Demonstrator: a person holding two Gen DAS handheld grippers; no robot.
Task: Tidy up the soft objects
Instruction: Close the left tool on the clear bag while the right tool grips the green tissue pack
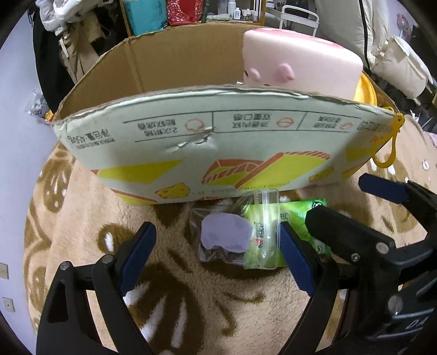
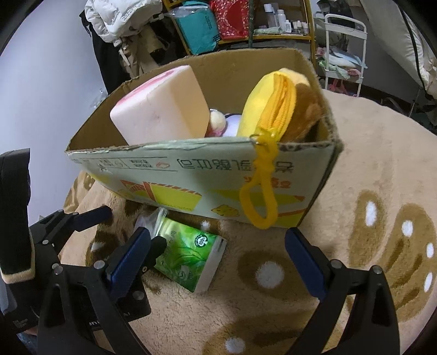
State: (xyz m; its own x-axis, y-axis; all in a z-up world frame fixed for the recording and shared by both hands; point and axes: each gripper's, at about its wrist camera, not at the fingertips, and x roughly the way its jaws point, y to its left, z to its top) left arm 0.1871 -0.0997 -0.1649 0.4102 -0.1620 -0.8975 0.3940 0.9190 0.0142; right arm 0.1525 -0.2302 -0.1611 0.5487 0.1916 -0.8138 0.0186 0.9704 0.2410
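A cardboard box point(image 1: 207, 136) stands on a beige plush blanket; it also shows in the right wrist view point(image 2: 191, 180). It holds a pink foam block point(image 1: 297, 65) point(image 2: 161, 109) and a yellow plush toy point(image 2: 273, 101) whose yellow loop point(image 2: 259, 196) hangs over the front wall. In front of the box lie a clear zip bag with a purple soft piece point(image 1: 226, 234) and a green tissue pack point(image 1: 289, 218) point(image 2: 188, 256). My left gripper point(image 1: 215, 256) is open around the zip bag. My right gripper point(image 2: 218, 259) is open just above the tissue pack; it shows in the left wrist view point(image 1: 355, 204).
The blanket point(image 2: 368, 191) has brown leaf patterns. Behind the box are a shelf with teal and red packages point(image 2: 213, 24), hanging clothes point(image 2: 120, 21) and a white cart point(image 2: 344, 46). A wall point(image 2: 41, 82) is at left.
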